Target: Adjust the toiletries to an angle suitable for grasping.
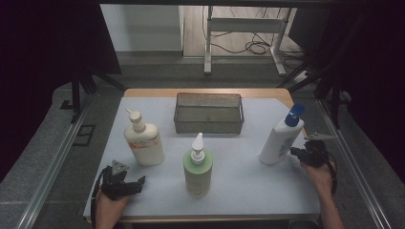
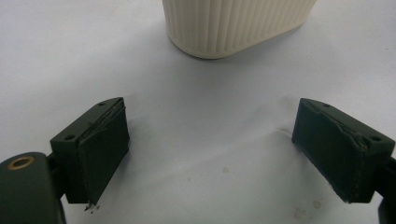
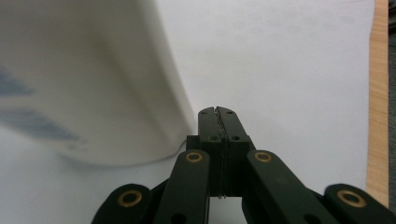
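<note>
White mat (image 1: 248,181): blue-capped bottle (image 1: 281,138) just beside closed right fingers (image 3: 218,112); left fingers (image 2: 100,154) open (nothing between).

1. The high view looks forward and down from above the person's side, taking in the whole table (image 1: 248,186).
2. The left gripper view sits low, close behind the cream bottle (image 2: 233,23) (image 1: 144,140).
3. The right gripper view looks along the tabletop, very near the blue-capped bottle (image 3: 84,79) (image 1: 281,138), shared with the high view.
</note>
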`<state>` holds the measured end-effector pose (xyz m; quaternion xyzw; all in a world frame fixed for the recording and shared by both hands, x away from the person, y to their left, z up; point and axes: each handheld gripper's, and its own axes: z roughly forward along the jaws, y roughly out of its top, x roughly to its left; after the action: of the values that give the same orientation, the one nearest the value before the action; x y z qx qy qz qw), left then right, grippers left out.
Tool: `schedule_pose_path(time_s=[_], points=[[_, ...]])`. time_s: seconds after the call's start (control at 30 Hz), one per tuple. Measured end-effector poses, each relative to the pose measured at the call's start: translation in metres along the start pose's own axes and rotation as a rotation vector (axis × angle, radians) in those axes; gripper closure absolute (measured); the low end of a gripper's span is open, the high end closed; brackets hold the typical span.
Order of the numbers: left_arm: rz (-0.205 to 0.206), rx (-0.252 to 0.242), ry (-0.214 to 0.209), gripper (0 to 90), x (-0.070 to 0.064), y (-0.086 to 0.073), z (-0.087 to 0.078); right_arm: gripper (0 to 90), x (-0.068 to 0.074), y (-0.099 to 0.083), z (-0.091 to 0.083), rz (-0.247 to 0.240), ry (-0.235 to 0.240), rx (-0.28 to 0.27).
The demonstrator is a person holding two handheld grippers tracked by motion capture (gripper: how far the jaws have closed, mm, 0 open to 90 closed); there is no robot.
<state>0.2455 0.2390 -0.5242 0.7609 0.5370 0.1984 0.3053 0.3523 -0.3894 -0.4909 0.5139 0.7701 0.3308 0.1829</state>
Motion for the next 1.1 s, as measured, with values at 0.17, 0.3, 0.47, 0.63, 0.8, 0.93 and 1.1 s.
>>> schedule_pose_path(time_s=[0.17, 0.3, 0.47, 0.63, 0.8, 0.93, 1.1], points=[[0.000, 0.000, 0.000, 10.7, 0.000, 0.000, 0.000, 89.6, -0.006, 0.004, 0.010, 0.010, 0.020, -0.005], [0.000, 0.000, 0.000, 10.7, 0.000, 0.000, 0.000, 89.6, -0.008, 0.008, 0.014, 0.017, 0.034, -0.011], [0.000, 0.000, 0.000, 10.7, 0.000, 0.000, 0.000, 89.5, -0.009, 0.012, 0.020, 0.023, 0.052, -0.021], [0.001, 0.000, 0.000, 10.7, 0.000, 0.000, 0.000, 89.3, -0.011, 0.013, 0.026, 0.019, 0.073, -0.020], [0.000, 0.000, 0.000, 10.7, 0.000, 0.000, 0.000, 89.5, -0.011, 0.013, 0.030, 0.023, 0.105, -0.018], [0.000, 0.000, 0.000, 10.7, 0.000, 0.000, 0.000, 89.5, -0.013, 0.012, 0.030, 0.034, 0.117, -0.021], [0.004, 0.005, 0.000, 10.7, 0.000, 0.000, 0.000, 89.6, -0.014, 0.009, 0.026, 0.043, 0.135, -0.026]])
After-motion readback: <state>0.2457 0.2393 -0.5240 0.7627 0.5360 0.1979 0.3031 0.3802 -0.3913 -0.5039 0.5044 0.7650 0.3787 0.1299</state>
